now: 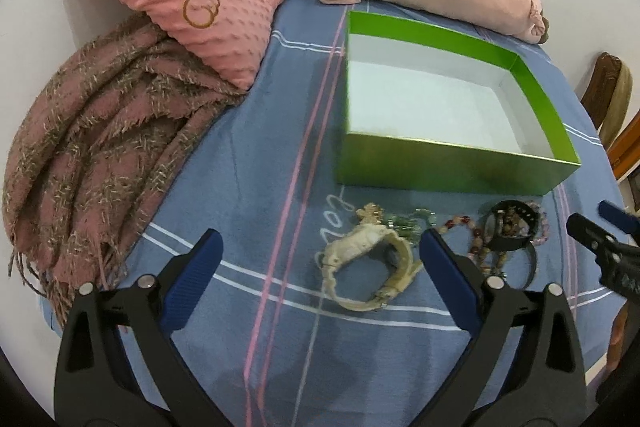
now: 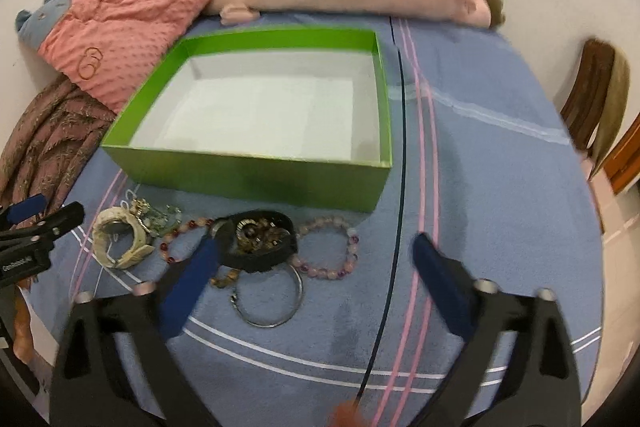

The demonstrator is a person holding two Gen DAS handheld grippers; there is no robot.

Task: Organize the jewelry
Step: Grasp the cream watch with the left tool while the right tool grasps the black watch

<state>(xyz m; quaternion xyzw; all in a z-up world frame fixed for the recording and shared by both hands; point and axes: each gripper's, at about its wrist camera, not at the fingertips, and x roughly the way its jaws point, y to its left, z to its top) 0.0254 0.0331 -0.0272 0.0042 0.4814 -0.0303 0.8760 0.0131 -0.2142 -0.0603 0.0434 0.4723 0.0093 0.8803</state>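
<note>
Both wrist views low over bed, facing green box (image 1: 448, 163), shared.

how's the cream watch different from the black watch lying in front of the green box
The cream chunky-link watch is pale all over; the black wide-strap watch is dark with a metallic face. The cream watch lies on bare blue sheet at the left end of the pile; the black watch sits on top of the beaded bracelets and a silver bangle. Both are strapped in a loop, outside the green box, untouched by either gripper.
</note>
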